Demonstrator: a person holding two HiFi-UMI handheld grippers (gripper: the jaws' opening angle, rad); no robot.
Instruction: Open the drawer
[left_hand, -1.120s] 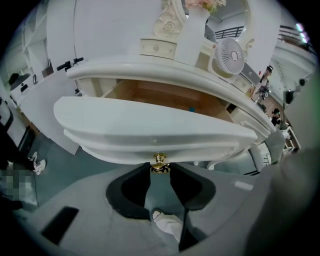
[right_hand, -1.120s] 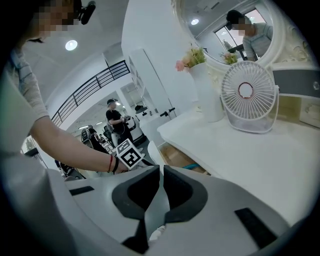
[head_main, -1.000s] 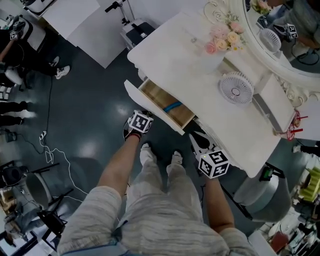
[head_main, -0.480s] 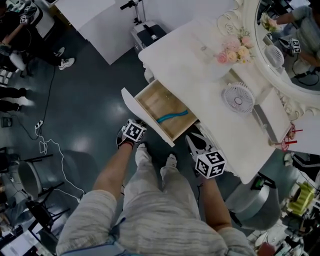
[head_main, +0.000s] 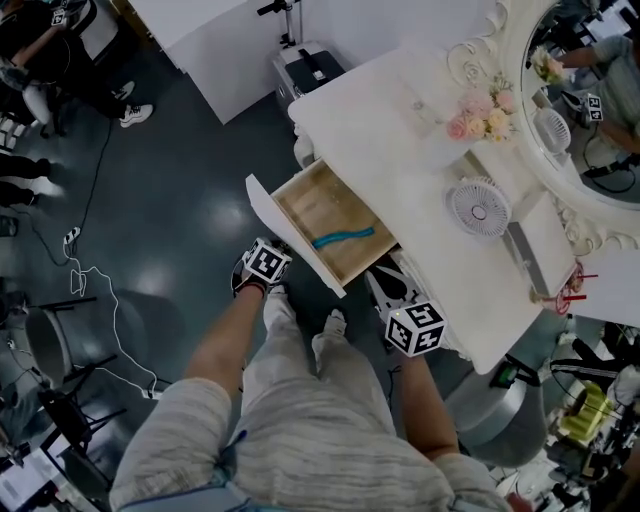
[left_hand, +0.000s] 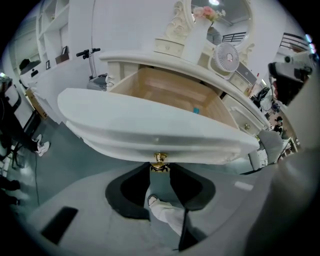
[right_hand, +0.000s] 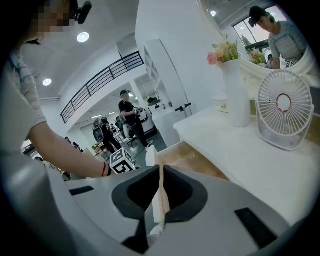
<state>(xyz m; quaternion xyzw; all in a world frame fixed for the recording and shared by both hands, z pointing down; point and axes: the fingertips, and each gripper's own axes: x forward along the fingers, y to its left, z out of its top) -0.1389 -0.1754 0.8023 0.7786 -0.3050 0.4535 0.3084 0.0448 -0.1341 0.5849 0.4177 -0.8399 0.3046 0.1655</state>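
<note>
Left claw (left_hand: 160, 170), pointing steeply downward, grips the drawer knob (left_hand: 160, 159).

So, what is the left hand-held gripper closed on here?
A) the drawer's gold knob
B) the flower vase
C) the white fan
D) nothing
A: the left gripper view shows the left hand-held gripper clamped on the gold knob at the front of the open drawer.
</note>
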